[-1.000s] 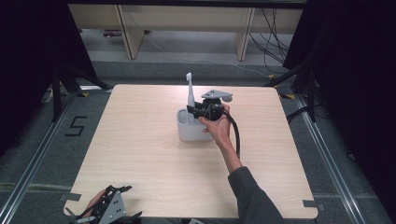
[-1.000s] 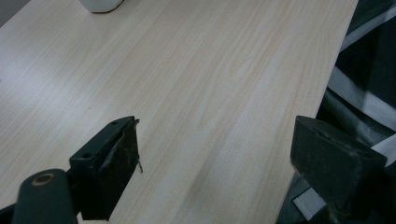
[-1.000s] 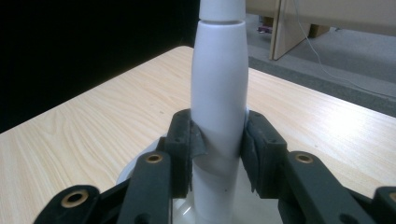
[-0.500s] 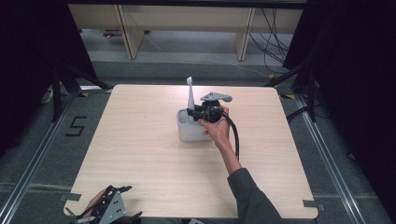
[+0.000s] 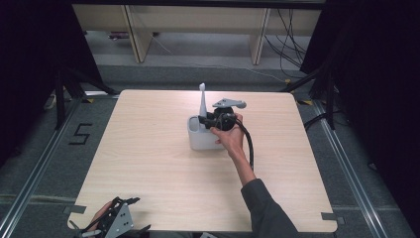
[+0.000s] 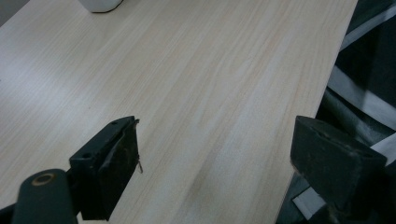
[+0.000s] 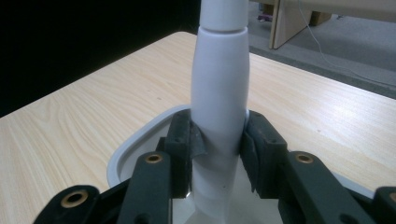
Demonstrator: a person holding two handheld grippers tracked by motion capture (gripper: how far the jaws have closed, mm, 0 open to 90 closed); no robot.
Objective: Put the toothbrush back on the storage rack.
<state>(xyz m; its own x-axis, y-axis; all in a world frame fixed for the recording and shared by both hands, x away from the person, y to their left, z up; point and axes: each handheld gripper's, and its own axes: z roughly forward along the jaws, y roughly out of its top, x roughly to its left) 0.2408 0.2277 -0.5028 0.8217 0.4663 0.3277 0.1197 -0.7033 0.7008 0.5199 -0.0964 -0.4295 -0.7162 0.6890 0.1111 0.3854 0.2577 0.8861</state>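
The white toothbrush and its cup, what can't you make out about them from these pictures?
- Toothbrush head: cut off by the top edge in the right gripper view; too small in the high view to tell bristles.
- Toothbrush foot: hidden behind the right claw pads and inside the cup.
- Cup contents: hidden by the claw and hand in the high view.
- Cup in the left gripper view: cut off by the top edge.

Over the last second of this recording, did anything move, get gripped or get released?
Nothing visibly changed. The right tool stays clamped on the white handle standing upright in the white holder at mid-table. The left tool stays open at the near edge of the table, holding nothing.
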